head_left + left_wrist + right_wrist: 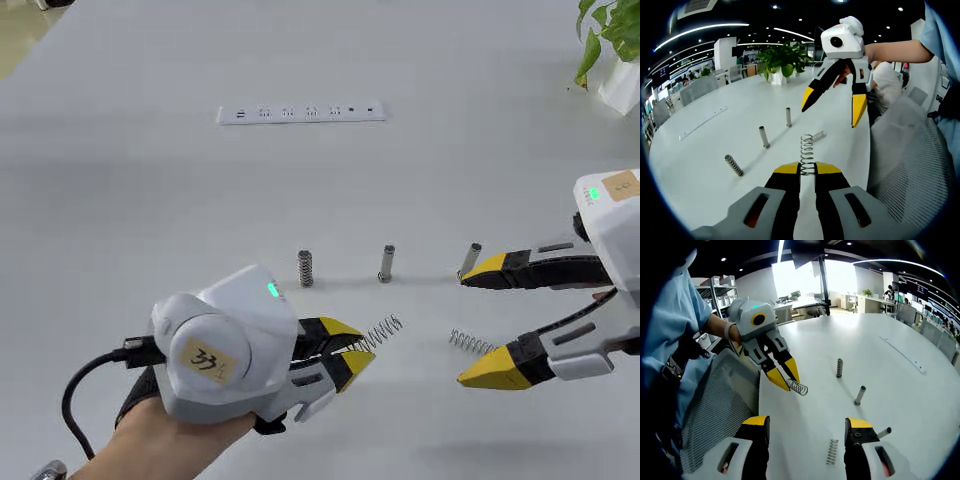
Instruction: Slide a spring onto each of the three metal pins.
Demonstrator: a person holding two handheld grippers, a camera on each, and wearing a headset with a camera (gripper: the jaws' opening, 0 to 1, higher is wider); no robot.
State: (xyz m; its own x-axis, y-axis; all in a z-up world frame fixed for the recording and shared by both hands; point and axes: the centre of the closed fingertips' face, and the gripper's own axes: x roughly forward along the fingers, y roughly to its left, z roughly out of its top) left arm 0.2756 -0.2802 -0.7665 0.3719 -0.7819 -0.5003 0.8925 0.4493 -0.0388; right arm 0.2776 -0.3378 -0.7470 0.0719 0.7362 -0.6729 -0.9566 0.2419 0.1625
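Head view, left gripper (358, 351) pinching coiled spring (383, 331), smooth cylindrical metal pins (387, 263)

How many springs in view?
3. A spring sits on the leftmost pin; a held spring is in the left gripper; a loose spring lies on the table by the open right gripper. None looks hidden.

Big pale grey tabletop (150, 220), with a long flat white power strip (301, 113) lying at the far side, left of centre. A leafy green plant in a white pot (610, 35) sits far right. Grey mesh chair (910, 165) beside the near edge.
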